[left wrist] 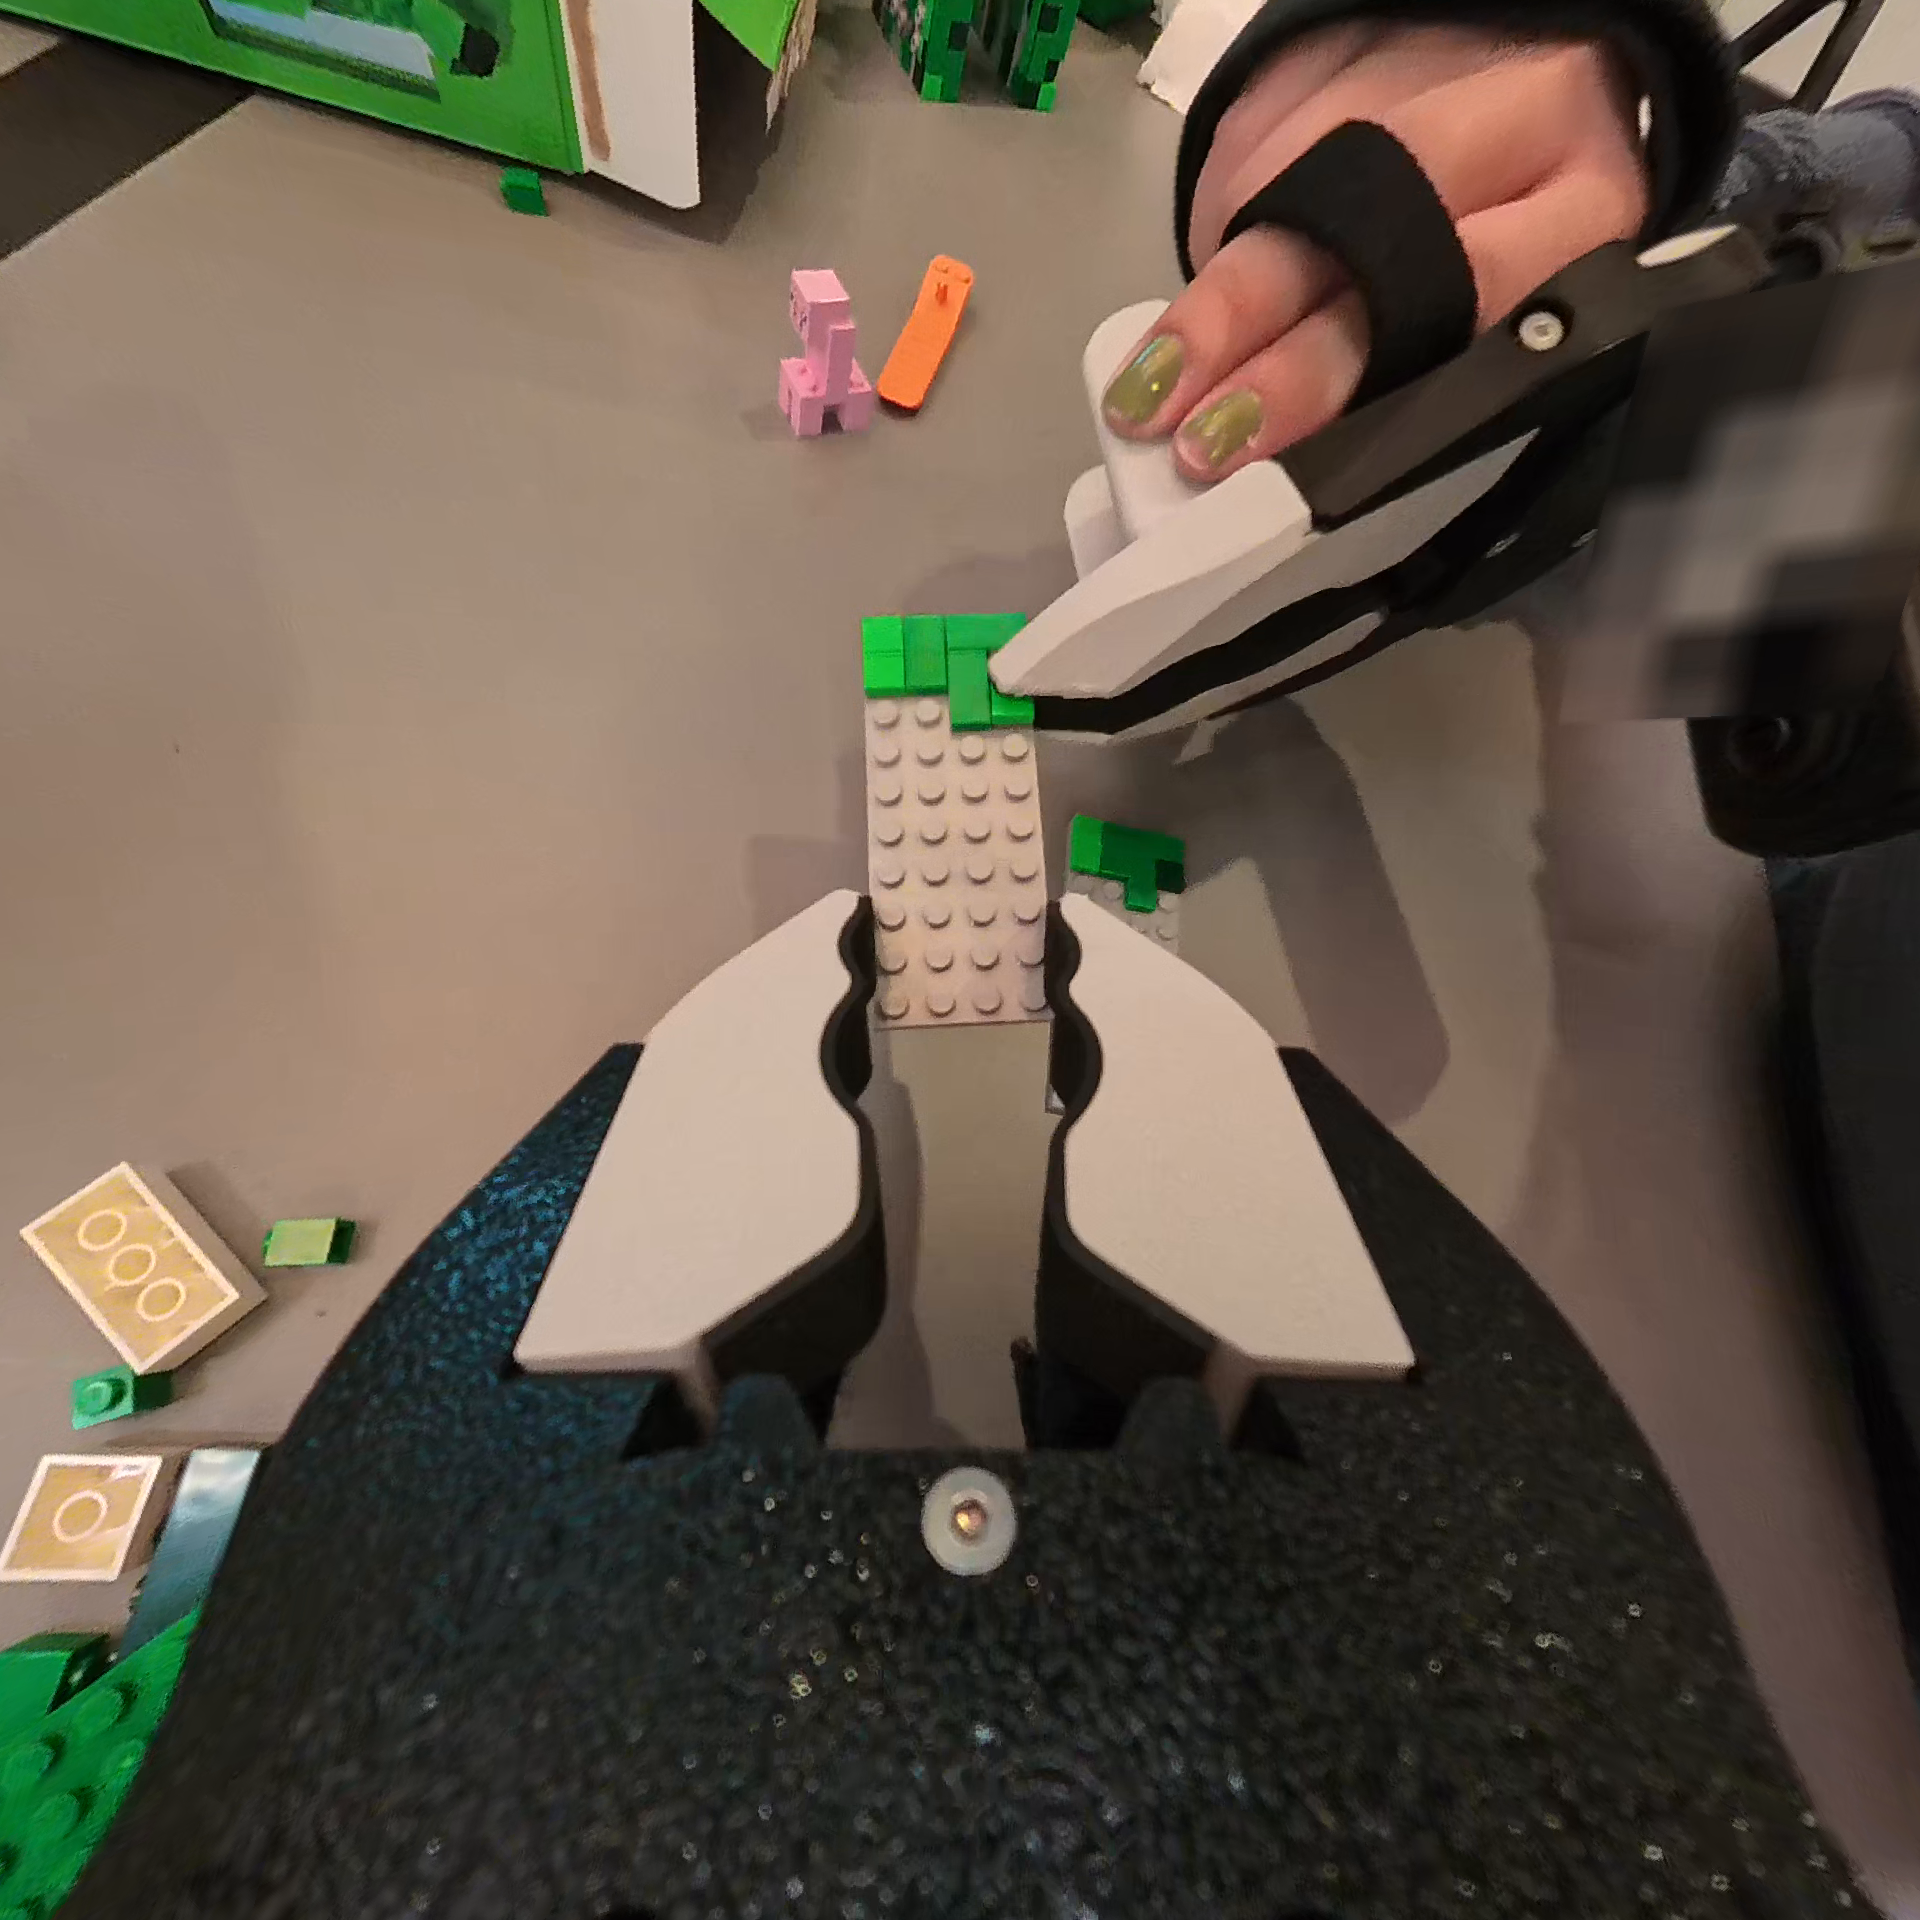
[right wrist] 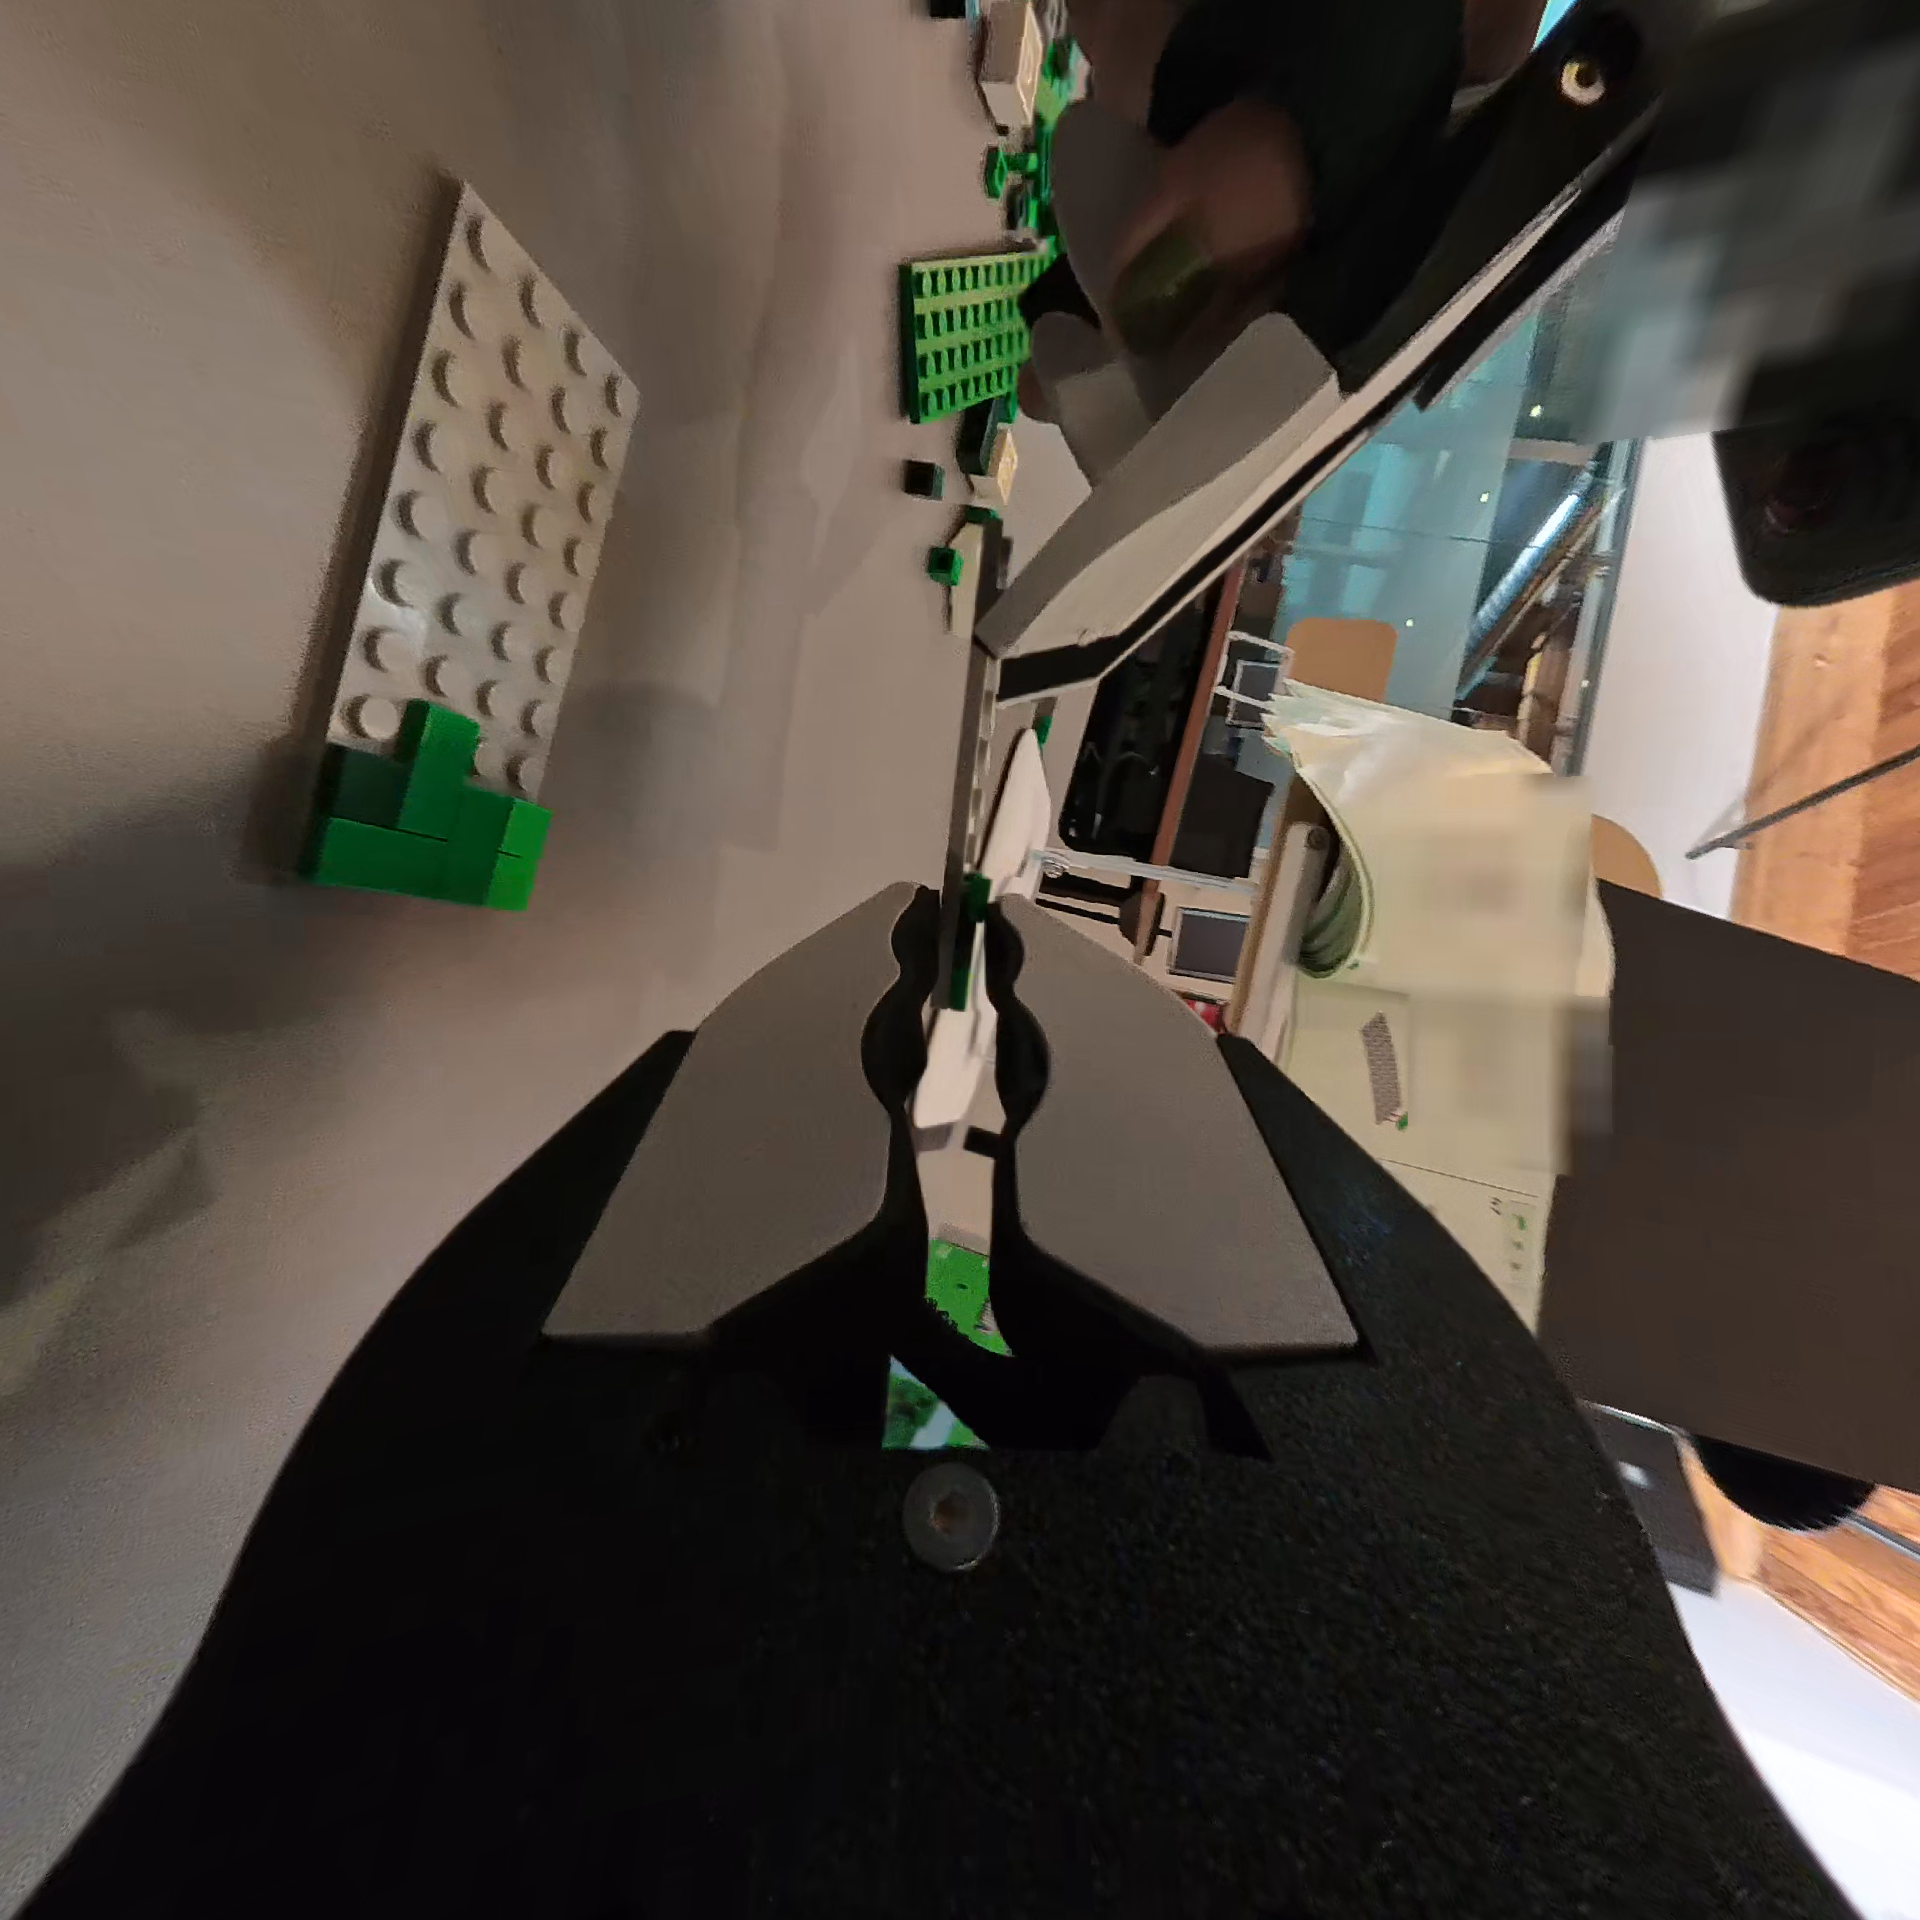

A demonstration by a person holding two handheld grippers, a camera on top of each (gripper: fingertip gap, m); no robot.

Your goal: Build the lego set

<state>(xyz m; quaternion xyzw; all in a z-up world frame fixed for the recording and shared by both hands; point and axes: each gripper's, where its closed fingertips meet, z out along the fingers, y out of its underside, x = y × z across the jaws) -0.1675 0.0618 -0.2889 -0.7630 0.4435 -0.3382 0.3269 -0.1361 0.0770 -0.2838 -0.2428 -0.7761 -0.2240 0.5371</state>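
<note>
Lego-wise, the grey studded plate (left wrist: 954, 883) is the centrepiece, pinched at its near end between the left gripper (left wrist: 956, 961) fingers, which are closed in on its two long sides. The plate is held just above the grey worktop (left wrist: 416, 727), pointing away from the camera. At the plate's far end sits a patch of green tiles (left wrist: 940, 665), and the right gripper (left wrist: 1013, 691) is clamped edge-on over that corner; in its own view the fingers are nearly together with the plate and green tile sandwiched between the pads.

Just right of the held plate, lying flat on the worktop, is a second grey plate with green tiles (left wrist: 1127, 862) at one end; the right wrist view shows it much better (right wrist: 488, 540).

Left of the held plate and closer to the camera: tan printed tiles (left wrist: 140, 1262), a couple of small green pieces (left wrist: 309, 1242) and a green baseplate corner (left wrist: 62, 1745).

Beyond the held plate there's a little pink pig figure (left wrist: 821, 358) standing next to an orange brick separator (left wrist: 925, 332). Further still, the green set box (left wrist: 416, 73) and some green builds at the worktop's far edge.
</note>
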